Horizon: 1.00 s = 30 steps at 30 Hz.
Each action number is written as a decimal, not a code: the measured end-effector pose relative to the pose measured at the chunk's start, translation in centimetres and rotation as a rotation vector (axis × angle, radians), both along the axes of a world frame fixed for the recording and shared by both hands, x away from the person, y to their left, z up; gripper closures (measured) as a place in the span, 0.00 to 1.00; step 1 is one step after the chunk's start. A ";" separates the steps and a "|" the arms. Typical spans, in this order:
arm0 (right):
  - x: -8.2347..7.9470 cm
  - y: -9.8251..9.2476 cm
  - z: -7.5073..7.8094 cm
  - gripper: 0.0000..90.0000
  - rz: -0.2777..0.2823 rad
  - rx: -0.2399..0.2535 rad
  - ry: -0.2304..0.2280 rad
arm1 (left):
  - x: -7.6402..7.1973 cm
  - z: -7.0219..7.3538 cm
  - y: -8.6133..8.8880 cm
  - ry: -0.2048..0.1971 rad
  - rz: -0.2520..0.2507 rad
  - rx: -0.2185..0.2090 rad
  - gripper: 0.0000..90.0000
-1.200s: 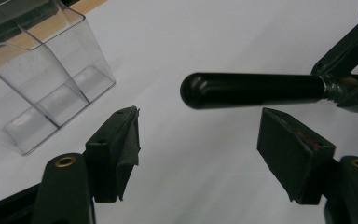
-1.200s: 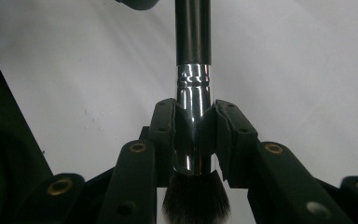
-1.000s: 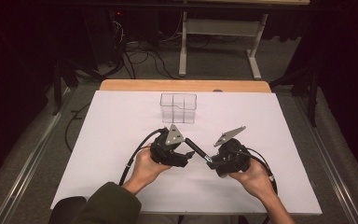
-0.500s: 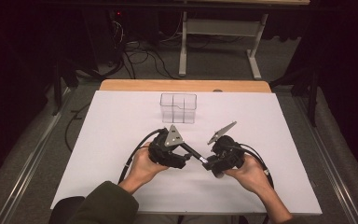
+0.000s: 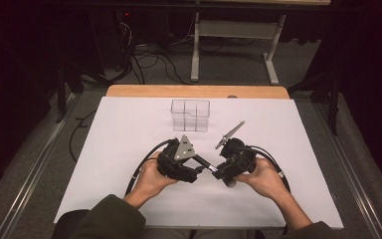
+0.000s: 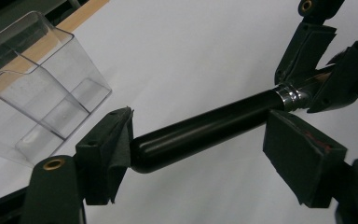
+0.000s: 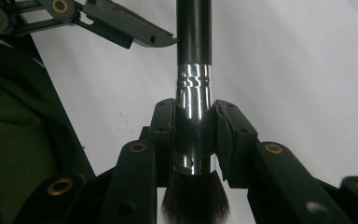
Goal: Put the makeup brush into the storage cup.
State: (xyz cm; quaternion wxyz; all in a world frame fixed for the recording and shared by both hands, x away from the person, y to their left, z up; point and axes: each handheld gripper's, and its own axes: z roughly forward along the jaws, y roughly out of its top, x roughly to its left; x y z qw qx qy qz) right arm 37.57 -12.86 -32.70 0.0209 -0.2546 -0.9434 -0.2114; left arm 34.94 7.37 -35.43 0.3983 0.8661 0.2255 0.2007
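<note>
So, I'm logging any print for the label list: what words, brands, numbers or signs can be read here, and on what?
None can be read.
Makeup brush: black handle and silver collar bear no print that shows.
Clear plastic box: plain, no label.
White table sheet: blank.
Left gripper, right gripper: no lettering; a faint reddish smear on one left pad, not legible as text.

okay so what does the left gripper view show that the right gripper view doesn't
Left gripper view alone: the clear divided box on the white sheet, the rounded end of the brush's black handle lying between the left gripper's open jaws, one pad at its tip, the other apart.

Right gripper view alone: the dark bristles, a green sleeve, and the right gripper clamped on the silver ferrule.

Both: the makeup brush with its black handle and silver ferrule, and the white sheet underneath.
</note>
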 end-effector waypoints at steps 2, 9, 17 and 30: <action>0.1 0.1 0.0 0.80 -0.003 -0.002 0.012 | 0.0 0.0 0.1 0.003 -0.004 0.001 0.27; 0.3 0.2 0.0 0.80 0.015 0.000 0.034 | -0.1 0.0 0.0 -0.006 -0.014 -0.001 0.27; 0.5 0.4 0.1 0.80 0.008 -0.005 0.051 | -0.1 0.0 0.0 -0.008 -0.015 0.004 0.27; 0.5 -0.2 0.7 0.80 -0.006 0.042 0.047 | -0.2 -0.3 0.1 0.004 -0.023 0.025 0.25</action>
